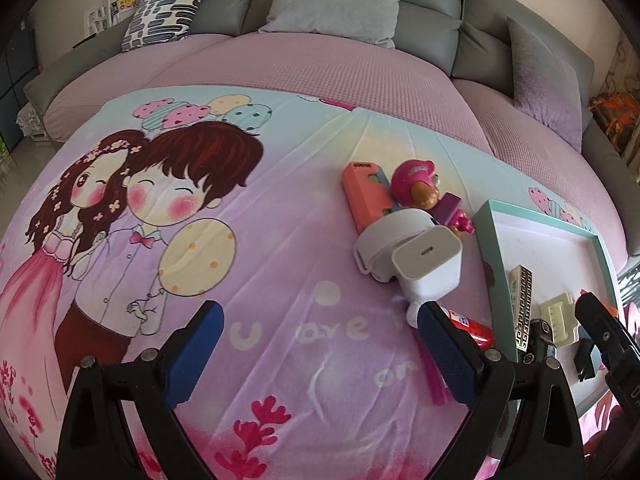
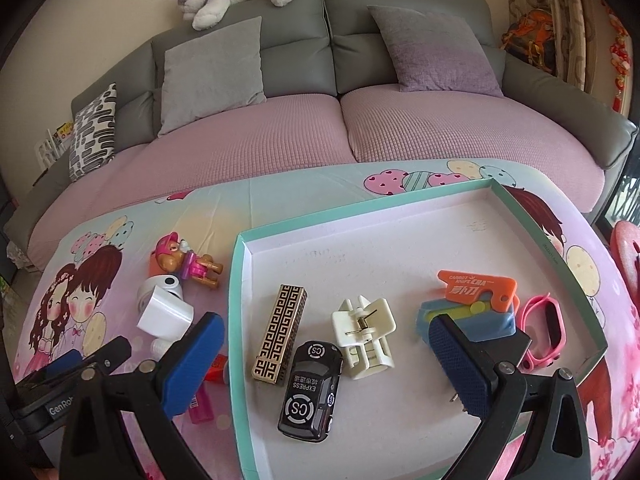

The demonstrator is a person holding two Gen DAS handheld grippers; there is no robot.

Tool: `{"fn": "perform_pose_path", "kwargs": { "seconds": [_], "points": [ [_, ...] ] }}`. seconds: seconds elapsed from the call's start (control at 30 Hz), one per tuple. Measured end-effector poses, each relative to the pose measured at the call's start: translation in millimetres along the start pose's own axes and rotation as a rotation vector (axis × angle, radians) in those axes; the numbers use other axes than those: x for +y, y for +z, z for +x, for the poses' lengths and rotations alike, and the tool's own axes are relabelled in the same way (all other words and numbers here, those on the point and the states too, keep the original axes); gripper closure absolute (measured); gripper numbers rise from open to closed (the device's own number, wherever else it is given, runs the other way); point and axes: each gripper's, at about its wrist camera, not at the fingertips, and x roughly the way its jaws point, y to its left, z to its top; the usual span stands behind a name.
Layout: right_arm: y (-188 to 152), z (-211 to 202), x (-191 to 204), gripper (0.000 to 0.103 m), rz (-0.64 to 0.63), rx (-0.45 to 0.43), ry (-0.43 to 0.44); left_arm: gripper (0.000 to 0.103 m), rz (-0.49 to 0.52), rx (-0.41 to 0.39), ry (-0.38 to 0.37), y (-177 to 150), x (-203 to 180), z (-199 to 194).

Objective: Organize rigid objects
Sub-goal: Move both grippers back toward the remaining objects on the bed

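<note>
1. Left gripper [image 1: 316, 320]: jaws apart, empty; the white charger [image 1: 426, 260] lies just beyond its right jaw.
2. Right gripper [image 2: 324, 344]: jaws apart over the teal tray [image 2: 240, 280]; black toy car [image 2: 312, 392] lies between them.

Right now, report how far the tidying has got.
Done: the patterned box, black toy car, cream clip, orange knife tool and pink band lie in the teal tray. In hand: nothing; both tongs are open. Left on the blanket: white charger, pup figure, orange block.
</note>
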Motion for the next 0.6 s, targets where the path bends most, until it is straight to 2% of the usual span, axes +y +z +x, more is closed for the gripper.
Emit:
{"fn": "perform_pose_path", "kwargs": {
  "seconds": [0.27,0.47,0.6],
  "points": [
    [1.3,-4.8,-7.7,0.0,0.035,-0.017,-0.017,0.005,0.048,0.031,-0.064,4.9,-19.8,11.3],
    [0.5,-1.9,-10.3,0.0,0.051,-0.005,-0.01,0.005,0.048,0.038,-0.056,5.0,-29.3,23.4],
    [0.1,-1.9,-10.1,0.0,0.051,-0.004,-0.01,0.005,0.084,0.045,-0.065,3.7,-42.2,30.1]
  ]
}}
